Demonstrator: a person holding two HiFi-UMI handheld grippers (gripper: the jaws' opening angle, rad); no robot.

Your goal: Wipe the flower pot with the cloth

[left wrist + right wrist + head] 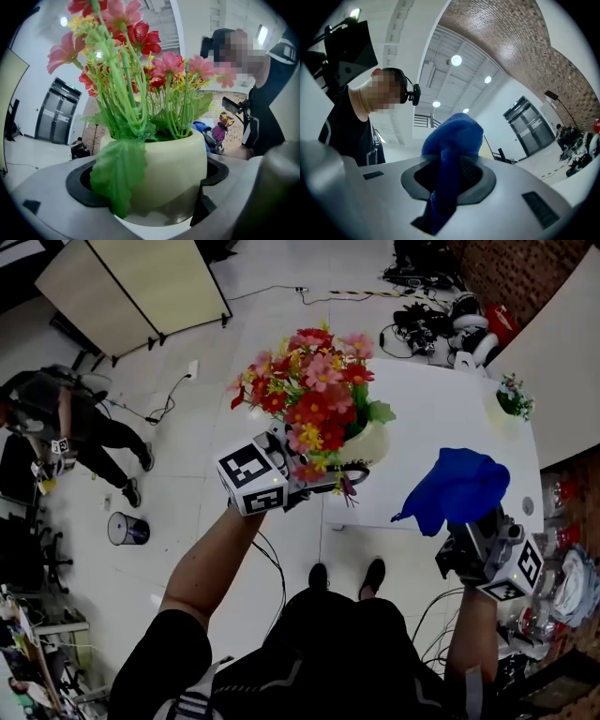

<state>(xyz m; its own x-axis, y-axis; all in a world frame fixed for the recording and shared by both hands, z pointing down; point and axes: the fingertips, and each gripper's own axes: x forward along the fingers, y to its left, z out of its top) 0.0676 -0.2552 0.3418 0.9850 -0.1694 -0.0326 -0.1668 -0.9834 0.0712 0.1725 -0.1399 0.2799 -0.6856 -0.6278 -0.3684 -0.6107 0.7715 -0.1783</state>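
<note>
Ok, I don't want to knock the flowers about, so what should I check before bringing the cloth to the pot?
1. Grip of the left hand-held gripper on the flower pot: ok, jaws clamp its sides.
2. Grip of the right hand-held gripper on the cloth: ok, pinched between jaws.
3. Contact between cloth and pot: not ok, they hang apart.
4. Pot wall bare for wiping: not ok, a leaf drapes over it.
5. Where the dirt sits: cannot tell.
</note>
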